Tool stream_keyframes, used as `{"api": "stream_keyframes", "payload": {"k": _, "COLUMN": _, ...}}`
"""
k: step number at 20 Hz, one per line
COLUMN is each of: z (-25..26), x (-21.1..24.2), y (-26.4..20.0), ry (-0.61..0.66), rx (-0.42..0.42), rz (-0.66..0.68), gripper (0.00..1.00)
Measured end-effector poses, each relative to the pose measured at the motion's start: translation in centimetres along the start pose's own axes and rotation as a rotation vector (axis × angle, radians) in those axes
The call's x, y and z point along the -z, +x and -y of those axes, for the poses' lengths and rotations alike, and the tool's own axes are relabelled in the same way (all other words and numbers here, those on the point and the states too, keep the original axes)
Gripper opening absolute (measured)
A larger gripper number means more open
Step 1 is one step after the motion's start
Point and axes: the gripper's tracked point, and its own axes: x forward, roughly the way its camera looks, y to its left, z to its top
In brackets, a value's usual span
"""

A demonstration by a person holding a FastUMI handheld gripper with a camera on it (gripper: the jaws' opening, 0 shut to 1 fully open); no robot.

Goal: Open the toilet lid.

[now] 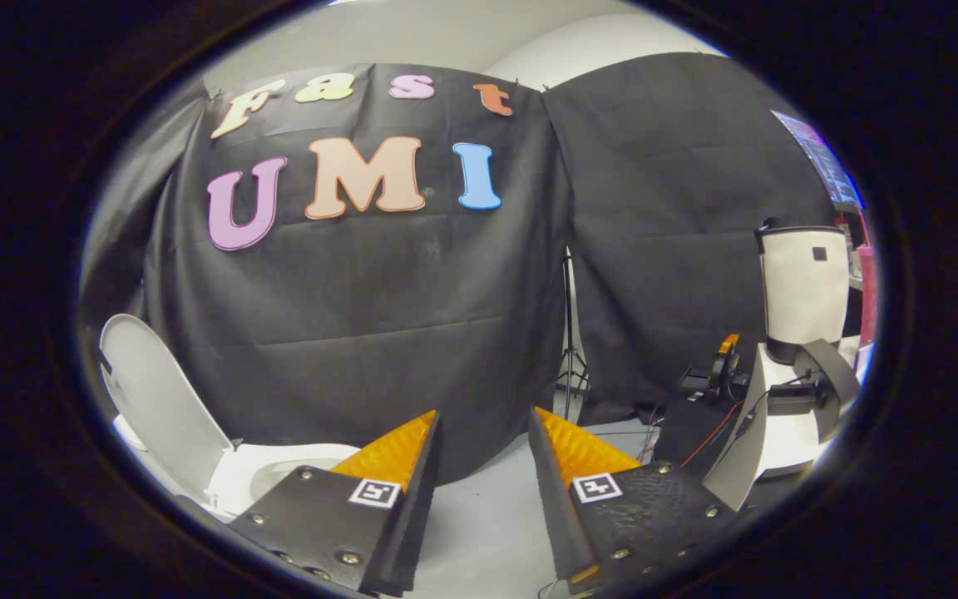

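Toilet lid [159,399] raised, upright behind toilet bowl [279,478]. Gripper [483,453] released, fingers spread, grasping nothing, just right of bowl. Tripod [569,349] well right of toilet.

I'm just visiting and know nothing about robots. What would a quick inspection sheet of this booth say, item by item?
Surface: pale grey floor, bare ahead of the claw.
Job's things: toilet beside the left finger; lid stands raised, bowl exposed.
Clutter: white and black machine beyond the right finger; tripod by the cloth.
Grippers: claw open, holding nothing, fingers apart over the floor.
Cables: red and black wires near the machine.
Surroundings: black cloth wall; a screen far right.
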Motion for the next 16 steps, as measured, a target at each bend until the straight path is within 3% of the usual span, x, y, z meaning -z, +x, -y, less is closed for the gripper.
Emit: {"api": "stream_keyframes", "payload": {"k": 16, "z": 0.26, "x": 0.17, "y": 0.03, "ry": 0.014, "rx": 0.004, "rz": 0.002, "gripper": 0.61}}
